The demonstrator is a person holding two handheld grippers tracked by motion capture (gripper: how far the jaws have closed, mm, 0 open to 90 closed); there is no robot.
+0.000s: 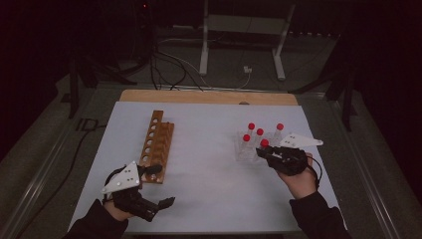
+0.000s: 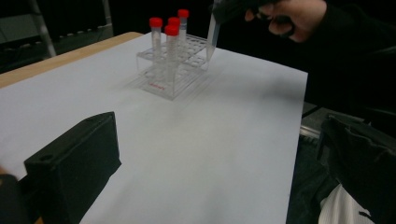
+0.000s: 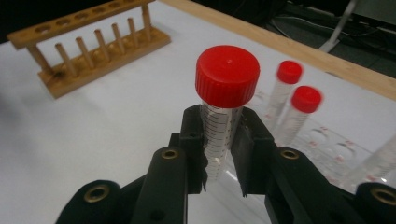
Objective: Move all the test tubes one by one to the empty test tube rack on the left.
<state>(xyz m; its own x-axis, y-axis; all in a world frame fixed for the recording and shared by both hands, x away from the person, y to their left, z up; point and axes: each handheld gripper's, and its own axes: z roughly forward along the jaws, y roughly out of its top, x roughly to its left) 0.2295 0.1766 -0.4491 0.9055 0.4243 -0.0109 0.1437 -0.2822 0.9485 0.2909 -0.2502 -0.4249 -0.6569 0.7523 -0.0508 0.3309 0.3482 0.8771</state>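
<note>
One clear plastic tube with a red screw cap (image 3: 227, 77) is clamped between the two black jaws of the right claw (image 3: 219, 140), which are closed tight on its graduated wall just below the cap. In the high view this tube (image 1: 264, 143) is seen at the near edge of the clear plastic rack (image 1: 244, 152), toward the right side of the bench, and in the left gripper view its pointed lower end (image 2: 213, 39) is seen hanging free above the rack's far corner, clear of the holes. The right claw (image 1: 266, 153) is gripped by the person's right hand (image 1: 301, 179), with a grey three-cornered plate (image 1: 298, 141) on top of it.

Four more red-capped clear tubes (image 1: 251, 128) are stood upright in the rack, grouped close together. The rack itself is set on a white sheet (image 1: 209, 174) by which most of the bench is covered; a strip of bare wood (image 1: 209, 96) is left showing along the far edge.

A brown wooden tube rack (image 1: 157, 144) with a row of round holes is laid toward the left side of the bench, well apart from the plastic rack, with no tubes in it. Just beside its near end, at the near left corner, the left claw (image 1: 160, 186) is held in the left hand (image 1: 117, 206). Its jaws are spread wide, with nothing between them.
</note>
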